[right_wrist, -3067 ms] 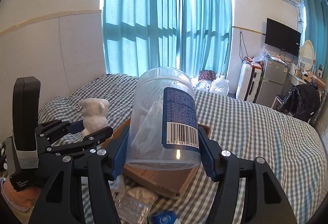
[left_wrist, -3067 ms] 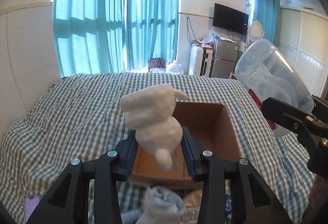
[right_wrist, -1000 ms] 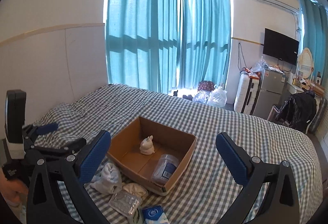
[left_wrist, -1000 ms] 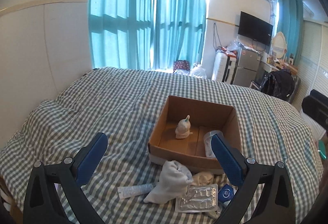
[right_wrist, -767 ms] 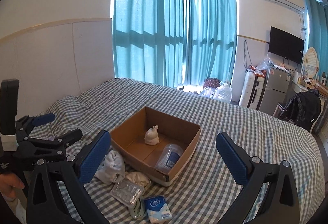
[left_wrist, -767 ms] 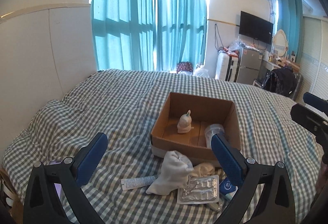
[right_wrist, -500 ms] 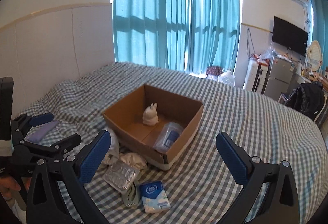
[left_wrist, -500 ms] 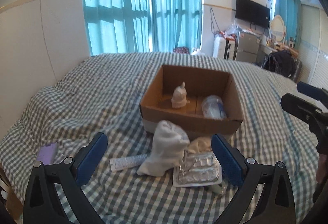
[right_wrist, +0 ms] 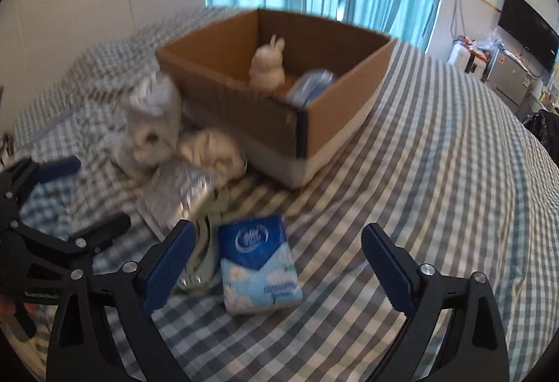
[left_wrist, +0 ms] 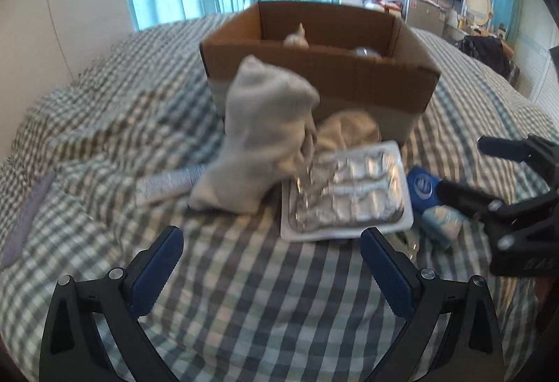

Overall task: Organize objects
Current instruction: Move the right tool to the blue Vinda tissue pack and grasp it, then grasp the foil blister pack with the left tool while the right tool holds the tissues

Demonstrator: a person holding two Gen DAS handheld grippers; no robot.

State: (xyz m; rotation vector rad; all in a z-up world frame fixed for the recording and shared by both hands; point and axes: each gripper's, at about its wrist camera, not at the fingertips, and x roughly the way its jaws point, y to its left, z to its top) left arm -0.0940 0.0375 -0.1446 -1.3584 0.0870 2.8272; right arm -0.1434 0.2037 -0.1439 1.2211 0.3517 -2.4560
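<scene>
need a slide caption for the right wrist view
Open right hand-held gripper above a blue tissue pack on the checked bed, cardboard box behind.

Bed is covered in a soft, matt checked cloth bedspread [right_wrist: 436,151]. The box [left_wrist: 349,74] looks like plain brown corrugated cardboard, dull finish. A knitted white sock [left_wrist: 258,137] is seen beside a crinkly, shiny foil blister pack [left_wrist: 349,193]. The tissue pack [right_wrist: 258,263] is wrapped in glossy plastic film. A matt white figurine [right_wrist: 267,66] is seen too.

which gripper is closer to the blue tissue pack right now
Right. The right gripper hangs open directly over the blue tissue pack; the left gripper faces the foil tray beside it.
</scene>
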